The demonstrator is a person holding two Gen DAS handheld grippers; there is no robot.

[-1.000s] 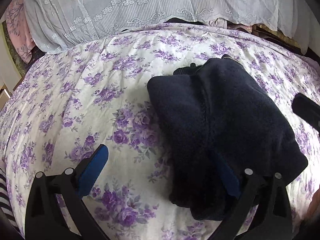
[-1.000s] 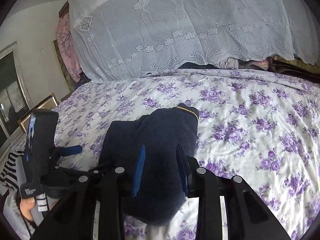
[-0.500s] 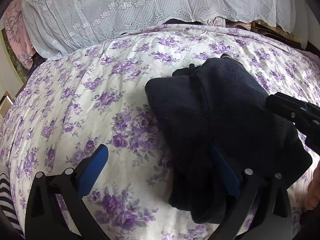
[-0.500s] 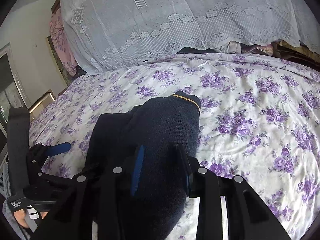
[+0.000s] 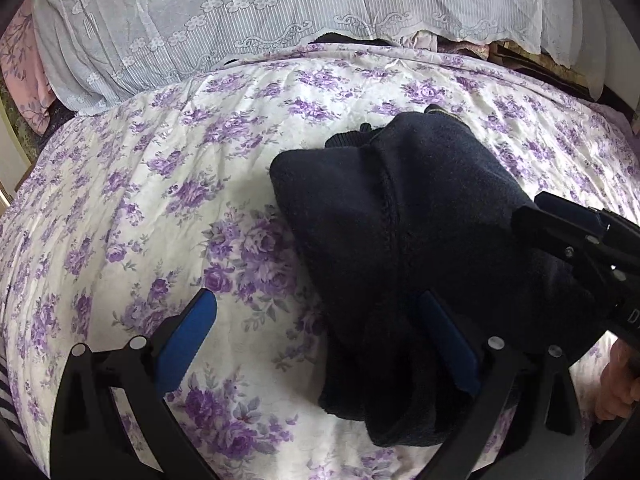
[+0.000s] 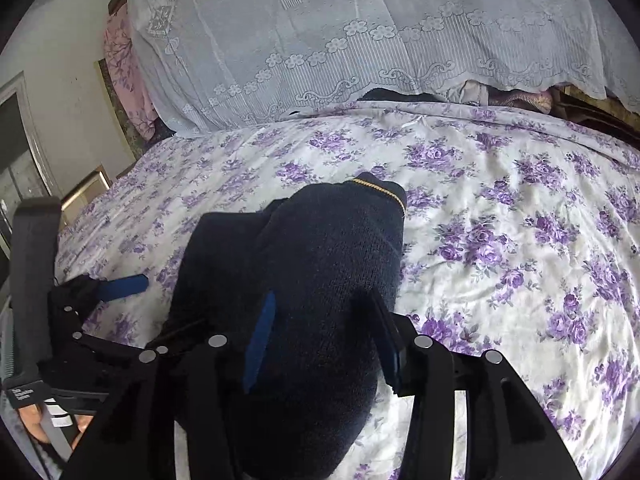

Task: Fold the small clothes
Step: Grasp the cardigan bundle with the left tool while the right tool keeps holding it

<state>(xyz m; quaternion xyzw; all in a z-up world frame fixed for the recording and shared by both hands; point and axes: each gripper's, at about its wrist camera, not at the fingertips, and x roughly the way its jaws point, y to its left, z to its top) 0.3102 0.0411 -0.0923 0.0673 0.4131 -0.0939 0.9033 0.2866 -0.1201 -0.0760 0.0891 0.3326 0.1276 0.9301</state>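
Down low over the bed, we hold our left tongs (image 5: 316,338) spread wide: one blue pad hangs over the floral bedsheet (image 5: 168,216), the other presses against the near edge of the dark navy garment (image 5: 404,240), with nothing pinched between them. Our right tongs (image 6: 324,332) reach in from the right side, fingers partly apart with a thick bulge of the garment (image 6: 304,264) rising between the pads; we cannot tell whether they actually grip it. The garment lies bunched on the middle of the bed, a soft, fuzzy knit with a raised seam running along its top and a thin gold trim (image 6: 384,192) at its far cuff. The sheet is white cotton printed with purple roses, lightly wrinkled. Behind it, a sheer white lace cover (image 6: 340,40) with scalloped flower edging drapes over a pile.
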